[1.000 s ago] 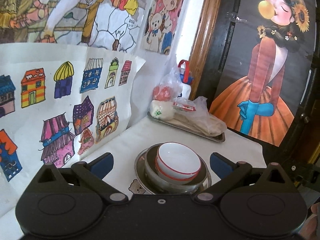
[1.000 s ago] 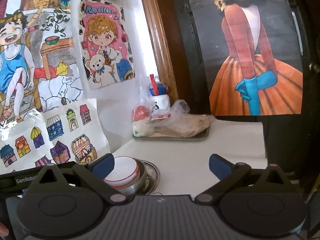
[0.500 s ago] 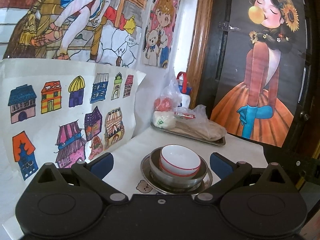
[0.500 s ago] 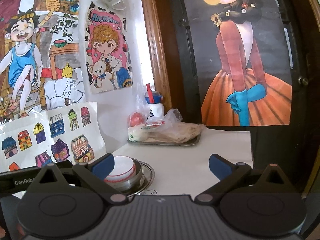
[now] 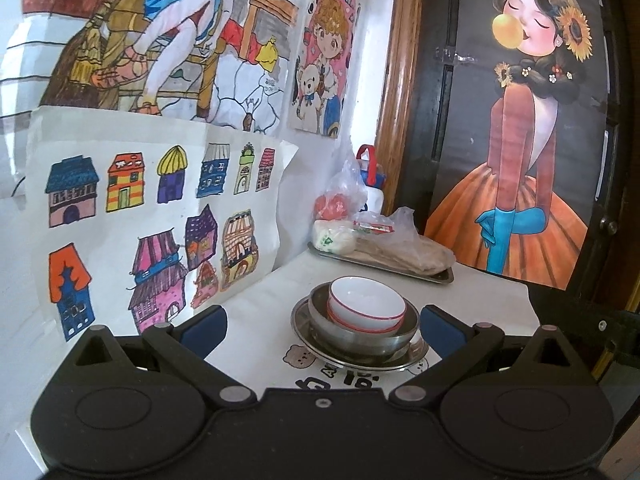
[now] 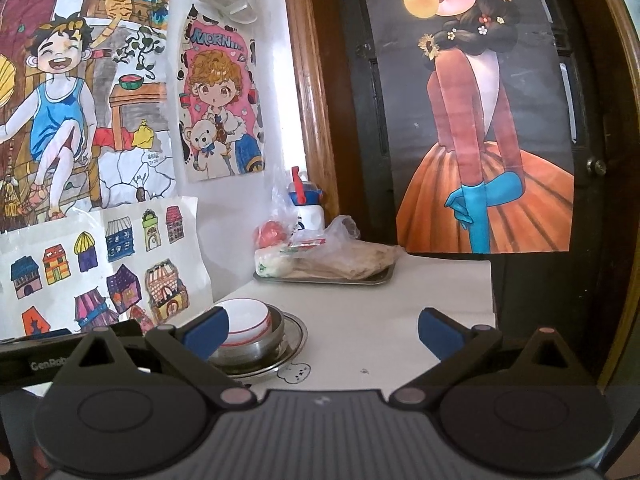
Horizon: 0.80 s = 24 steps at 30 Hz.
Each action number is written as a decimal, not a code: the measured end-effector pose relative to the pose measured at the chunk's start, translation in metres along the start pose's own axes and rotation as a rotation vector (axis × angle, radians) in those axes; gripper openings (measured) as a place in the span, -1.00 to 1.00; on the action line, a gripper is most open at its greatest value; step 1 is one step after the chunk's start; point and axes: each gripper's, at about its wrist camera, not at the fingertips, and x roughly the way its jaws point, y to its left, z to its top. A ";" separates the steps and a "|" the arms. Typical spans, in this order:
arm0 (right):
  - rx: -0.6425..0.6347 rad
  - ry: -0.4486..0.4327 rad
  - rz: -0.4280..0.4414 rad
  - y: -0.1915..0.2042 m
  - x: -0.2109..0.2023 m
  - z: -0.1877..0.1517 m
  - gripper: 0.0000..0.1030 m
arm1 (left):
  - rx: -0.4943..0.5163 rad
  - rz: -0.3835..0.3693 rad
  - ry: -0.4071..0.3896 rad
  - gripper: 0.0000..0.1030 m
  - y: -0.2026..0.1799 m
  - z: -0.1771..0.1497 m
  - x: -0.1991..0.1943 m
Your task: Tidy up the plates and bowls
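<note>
White bowl (image 5: 366,303) nests inside steel bowl (image 5: 360,338) on steel plate (image 5: 308,334).

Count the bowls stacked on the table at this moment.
2: a white red-rimmed bowl nested inside a steel bowl, which sits on a steel plate. Another beneath the white one could be hidden.

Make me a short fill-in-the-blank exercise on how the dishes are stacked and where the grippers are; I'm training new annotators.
1. The white bowl with the ___ rim sits inside the steel bowl.
2. The steel bowl rests on a steel ___.
3. Both the left gripper and the right gripper are ___, holding nothing.
4. The bagged food lies on a metal tray at the table's ___ edge.

Missing words: red; plate; open; far
</note>
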 end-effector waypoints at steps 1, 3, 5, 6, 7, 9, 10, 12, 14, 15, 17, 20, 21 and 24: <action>-0.001 0.002 -0.002 0.000 -0.001 -0.001 1.00 | -0.002 0.003 -0.005 0.98 0.001 -0.002 -0.002; 0.000 0.007 -0.004 -0.001 -0.002 -0.003 1.00 | -0.004 0.010 -0.004 0.98 0.002 -0.005 -0.004; 0.003 0.010 -0.005 -0.002 -0.004 -0.006 1.00 | -0.005 0.011 -0.004 0.98 0.003 -0.007 -0.006; 0.007 0.014 -0.008 -0.002 -0.005 -0.009 1.00 | -0.005 0.014 -0.001 0.98 0.004 -0.009 -0.007; 0.009 0.017 -0.008 -0.003 -0.007 -0.011 1.00 | -0.005 0.016 0.001 0.98 0.005 -0.011 -0.009; 0.006 0.021 -0.013 -0.002 -0.010 -0.015 1.00 | -0.007 0.017 0.003 0.98 0.007 -0.015 -0.012; 0.005 0.024 -0.016 -0.002 -0.012 -0.018 1.00 | -0.008 0.017 0.004 0.98 0.007 -0.018 -0.014; 0.006 0.029 -0.021 0.000 -0.015 -0.023 1.00 | -0.010 0.021 0.006 0.98 0.009 -0.022 -0.017; 0.011 0.035 -0.028 0.001 -0.018 -0.029 1.00 | -0.008 0.024 -0.004 0.98 0.009 -0.025 -0.021; 0.015 0.036 -0.030 0.002 -0.020 -0.031 1.00 | -0.006 0.024 -0.005 0.98 0.009 -0.027 -0.022; 0.021 0.042 -0.035 0.003 -0.023 -0.037 1.00 | -0.006 0.024 -0.005 0.98 0.010 -0.031 -0.025; 0.025 0.045 -0.043 0.005 -0.029 -0.044 1.00 | -0.001 0.029 -0.010 0.98 0.011 -0.037 -0.031; 0.025 0.044 -0.049 0.006 -0.032 -0.046 1.00 | 0.002 0.031 -0.014 0.98 0.011 -0.039 -0.034; 0.024 0.038 -0.054 0.007 -0.038 -0.050 1.00 | 0.001 0.033 -0.018 0.98 0.012 -0.044 -0.040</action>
